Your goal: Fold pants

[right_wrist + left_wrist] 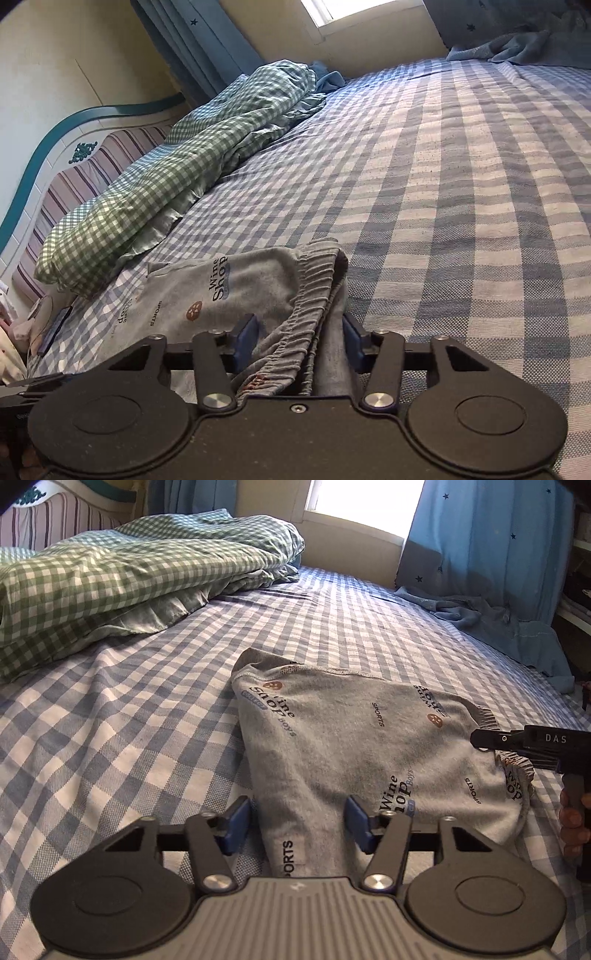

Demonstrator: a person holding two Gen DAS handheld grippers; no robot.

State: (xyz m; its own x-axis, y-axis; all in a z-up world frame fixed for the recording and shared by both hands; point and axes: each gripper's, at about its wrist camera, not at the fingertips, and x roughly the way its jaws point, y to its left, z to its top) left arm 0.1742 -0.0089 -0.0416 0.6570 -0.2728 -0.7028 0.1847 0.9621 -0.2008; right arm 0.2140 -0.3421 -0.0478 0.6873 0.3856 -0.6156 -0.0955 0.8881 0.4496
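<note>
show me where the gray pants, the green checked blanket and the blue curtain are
gray pants (332, 746), left wrist view, middle of the fabric.
green checked blanket (129, 572), left wrist view, top of the heap.
blue curtain (487, 546), left wrist view, hanging panel.

Grey pants (354, 746) folded flat on checked bed (129, 738). Left tool (297, 821) half open astride near leg; right tool (480, 738) at elastic waistband.
</note>
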